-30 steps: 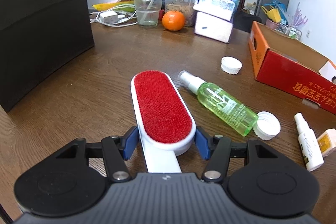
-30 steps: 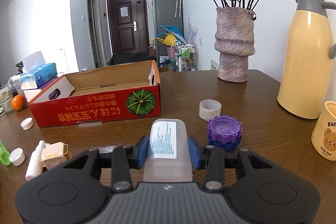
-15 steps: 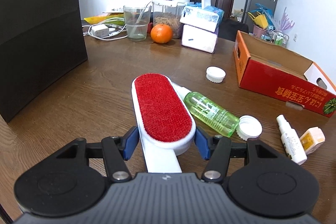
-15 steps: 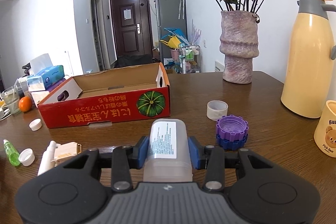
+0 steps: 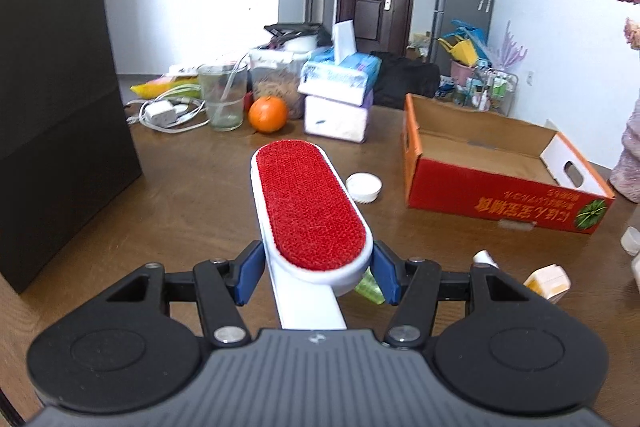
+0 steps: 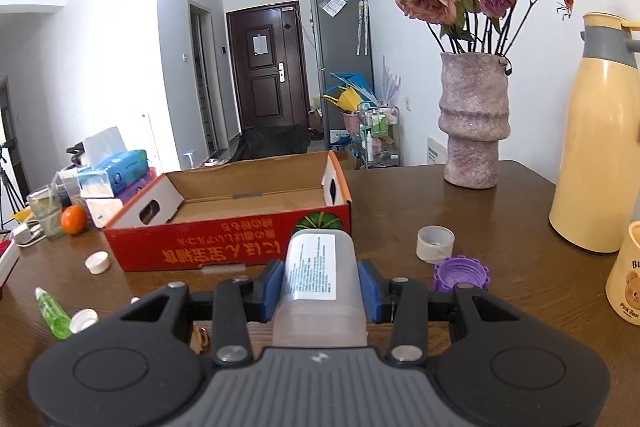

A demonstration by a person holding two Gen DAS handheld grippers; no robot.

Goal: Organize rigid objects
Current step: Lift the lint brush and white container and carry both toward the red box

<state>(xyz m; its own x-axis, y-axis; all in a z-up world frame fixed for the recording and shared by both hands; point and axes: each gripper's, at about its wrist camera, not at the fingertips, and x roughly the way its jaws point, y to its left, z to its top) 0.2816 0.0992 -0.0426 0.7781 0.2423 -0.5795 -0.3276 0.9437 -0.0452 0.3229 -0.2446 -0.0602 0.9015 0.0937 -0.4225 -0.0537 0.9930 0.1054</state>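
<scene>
Both grippers carrying — left gripper [image 5: 316,273] clamping white-handled red lint brush [image 5: 310,203], right gripper [image 6: 320,283] clamping translucent labelled plastic container [image 6: 320,279]; red cardboard box [image 6: 240,247] looking empty — caps, bottles waiting on table

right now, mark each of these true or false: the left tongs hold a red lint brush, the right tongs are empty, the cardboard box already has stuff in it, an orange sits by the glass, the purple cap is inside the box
1. The left tongs hold the red lint brush. True.
2. The right tongs are empty. False: they are shut on a translucent container with a white label.
3. The cardboard box already holds items. False: the visible inside shows only bare cardboard.
4. An orange sits beside the glass. True.
5. The purple cap is inside the box. False: it lies on the table, to the right of the box.
</scene>
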